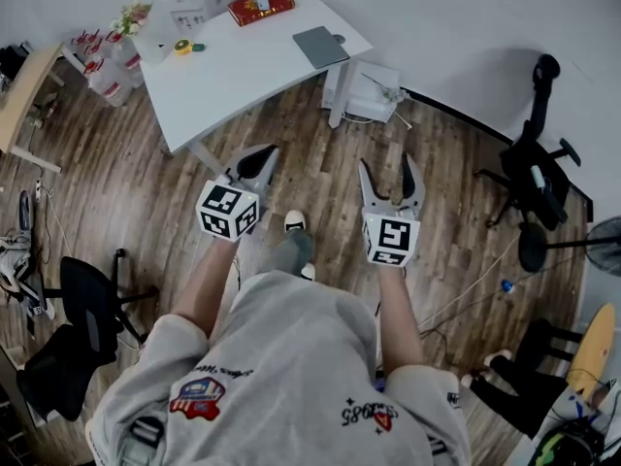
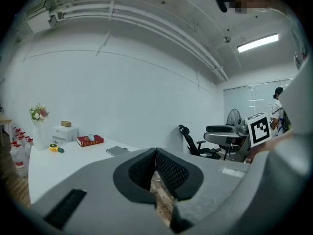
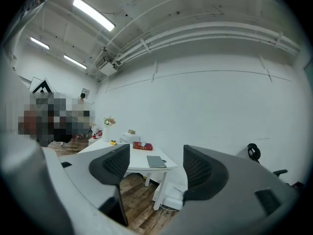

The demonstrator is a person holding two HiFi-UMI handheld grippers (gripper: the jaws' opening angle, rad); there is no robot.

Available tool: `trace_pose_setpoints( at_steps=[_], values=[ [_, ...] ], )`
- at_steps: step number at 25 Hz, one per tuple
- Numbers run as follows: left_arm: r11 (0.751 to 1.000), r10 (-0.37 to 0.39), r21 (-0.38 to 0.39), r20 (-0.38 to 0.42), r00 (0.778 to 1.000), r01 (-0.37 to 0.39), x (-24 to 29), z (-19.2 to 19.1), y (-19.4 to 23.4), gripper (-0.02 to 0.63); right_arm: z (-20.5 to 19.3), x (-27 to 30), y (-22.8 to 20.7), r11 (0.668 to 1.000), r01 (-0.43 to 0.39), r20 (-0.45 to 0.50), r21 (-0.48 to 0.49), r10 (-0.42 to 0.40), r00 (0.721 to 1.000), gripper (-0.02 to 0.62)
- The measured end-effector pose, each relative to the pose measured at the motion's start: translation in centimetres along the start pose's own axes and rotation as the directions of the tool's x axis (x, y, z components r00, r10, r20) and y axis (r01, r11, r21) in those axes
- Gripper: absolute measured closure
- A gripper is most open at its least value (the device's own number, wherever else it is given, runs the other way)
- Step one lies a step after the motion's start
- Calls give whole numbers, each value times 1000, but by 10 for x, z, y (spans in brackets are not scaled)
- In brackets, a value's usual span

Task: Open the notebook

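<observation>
**A:** While the left gripper and right gripper hang over the wooden floor, where is the notebook?

**B:** It lies shut and flat by the right corner of the white surface, well apart from both grippers. A red book lies near the far edge.

**A:** And the left fingers?

**B:** The 2 are pressed together, with nothing between them.

**A:** The right fingers?

**B:** The 2 are spread wide and empty. In the right gripper view, the notebook shows far off through the gap.

**A:** Anything else?

**B:** A yellow tape roll sits toward the left edge, and a black office chair stands on the floor at the right.
</observation>
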State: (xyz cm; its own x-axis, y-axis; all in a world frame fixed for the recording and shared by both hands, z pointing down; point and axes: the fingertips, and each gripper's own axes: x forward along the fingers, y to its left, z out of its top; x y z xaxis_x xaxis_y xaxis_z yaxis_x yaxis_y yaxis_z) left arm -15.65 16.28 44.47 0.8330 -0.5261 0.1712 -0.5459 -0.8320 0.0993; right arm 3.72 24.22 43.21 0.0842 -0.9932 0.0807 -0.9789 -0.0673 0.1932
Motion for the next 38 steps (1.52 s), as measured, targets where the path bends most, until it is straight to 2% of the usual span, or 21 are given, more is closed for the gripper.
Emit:
trace_pose_setpoints(
  at_steps=[9, 15, 22, 31, 38],
  values=[
    [998, -62, -24, 4, 998, 62, 47, -4, -11, 601, -13, 7, -24, 1000, 19, -26, 10, -18, 999, 275],
    [997, -54, -53, 32, 998, 56, 90, 7, -5, 601, -7, 42, -56, 1000, 0, -23, -15, 0, 1000, 279],
    [992, 18, -124, 18, 1000, -16, 143, 1, 43, 601, -6, 117, -74, 997, -71, -14, -42, 70, 997, 290],
    [987, 94, -135, 32, 995, -89, 224, 38, 118, 601, 28, 247, -106, 987, -143, 42, -75, 147, 988, 299],
    [982, 144, -134, 49, 988, -136, 284, 65, 175, 601, 41, 345, -118, 975, -201, 43, -97, 206, 978, 302]
  ],
)
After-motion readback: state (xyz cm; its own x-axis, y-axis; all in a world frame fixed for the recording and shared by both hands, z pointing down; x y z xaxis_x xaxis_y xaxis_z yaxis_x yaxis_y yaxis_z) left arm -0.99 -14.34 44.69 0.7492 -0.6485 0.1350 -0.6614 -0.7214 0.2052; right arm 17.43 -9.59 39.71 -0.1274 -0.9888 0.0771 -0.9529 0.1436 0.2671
